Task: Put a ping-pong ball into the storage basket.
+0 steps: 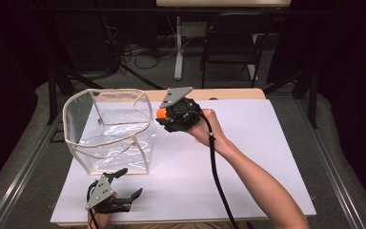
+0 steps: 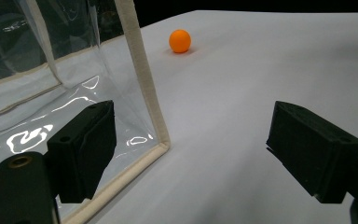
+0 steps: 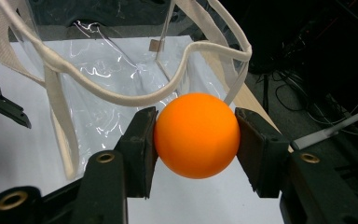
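Observation:
My right gripper [image 1: 164, 116] is raised over the white table beside the right rim of a clear plastic bag [image 1: 106, 142] with cream trim, and it is shut on an orange ball [image 1: 160, 113]. The right gripper view shows that ball [image 3: 196, 135] squeezed between the jaws of the gripper [image 3: 196, 140], just outside the bag's open rim [image 3: 121, 98]. My left gripper [image 1: 128, 183] rests open near the table's front edge, below the bag's near right corner. In the left gripper view, the open gripper [image 2: 191, 154] holds nothing, and an orange ball [image 2: 180, 41] lies on the table past the bag's corner trim [image 2: 142, 70].
The white table top [image 1: 248, 157] stretches bare to the right of the person's forearm [image 1: 248, 176]. A black cable [image 1: 217, 176] trails from the right gripper along it. A dark chair [image 1: 231, 40] and a table leg [image 1: 177, 47] stand on the floor beyond the far edge.

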`<action>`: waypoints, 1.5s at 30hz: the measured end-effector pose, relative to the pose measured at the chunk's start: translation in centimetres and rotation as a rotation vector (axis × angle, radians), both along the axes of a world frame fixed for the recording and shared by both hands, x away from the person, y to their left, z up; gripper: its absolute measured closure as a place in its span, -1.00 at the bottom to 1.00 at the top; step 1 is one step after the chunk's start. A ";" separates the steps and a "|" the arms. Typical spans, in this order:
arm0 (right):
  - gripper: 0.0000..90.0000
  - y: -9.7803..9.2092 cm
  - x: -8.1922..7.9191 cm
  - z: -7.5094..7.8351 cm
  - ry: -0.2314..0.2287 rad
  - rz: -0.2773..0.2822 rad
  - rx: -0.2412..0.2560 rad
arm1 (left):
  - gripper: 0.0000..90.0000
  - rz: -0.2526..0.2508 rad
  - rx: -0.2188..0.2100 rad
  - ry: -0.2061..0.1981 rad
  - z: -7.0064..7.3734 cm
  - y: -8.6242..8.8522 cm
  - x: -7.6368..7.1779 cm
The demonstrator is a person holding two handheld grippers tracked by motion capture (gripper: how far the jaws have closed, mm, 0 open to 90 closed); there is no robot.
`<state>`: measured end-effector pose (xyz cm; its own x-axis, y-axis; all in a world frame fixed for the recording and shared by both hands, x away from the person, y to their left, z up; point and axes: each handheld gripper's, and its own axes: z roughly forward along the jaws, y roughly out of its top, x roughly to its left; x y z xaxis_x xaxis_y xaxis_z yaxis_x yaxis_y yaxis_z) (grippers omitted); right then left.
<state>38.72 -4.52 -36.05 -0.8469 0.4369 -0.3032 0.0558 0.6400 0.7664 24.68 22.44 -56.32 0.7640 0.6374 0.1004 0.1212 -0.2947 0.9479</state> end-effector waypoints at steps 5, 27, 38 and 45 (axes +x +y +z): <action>0.12 0.2 0.2 0.4 -0.006 -0.005 0.002 | -0.65 0.001 0.000 0.000 0.0 0.0 0.0; 0.12 1.5 0.8 2.1 -0.036 0.000 0.023 | -0.65 -0.001 -0.001 -0.001 0.0 0.0 0.0; 0.12 2.6 0.8 2.5 -0.045 0.015 0.032 | -0.65 -0.001 -0.002 0.000 0.0 0.0 0.0; 0.12 3.4 0.7 2.5 -0.051 0.029 0.035 | -0.65 0.002 -0.002 -0.001 0.0 0.0 0.0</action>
<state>39.39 -1.12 -33.50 -0.8432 0.4238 -0.3308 -0.0017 0.6132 0.7900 24.66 22.47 -56.32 0.7629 0.6387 0.1001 0.1207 -0.2929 0.9485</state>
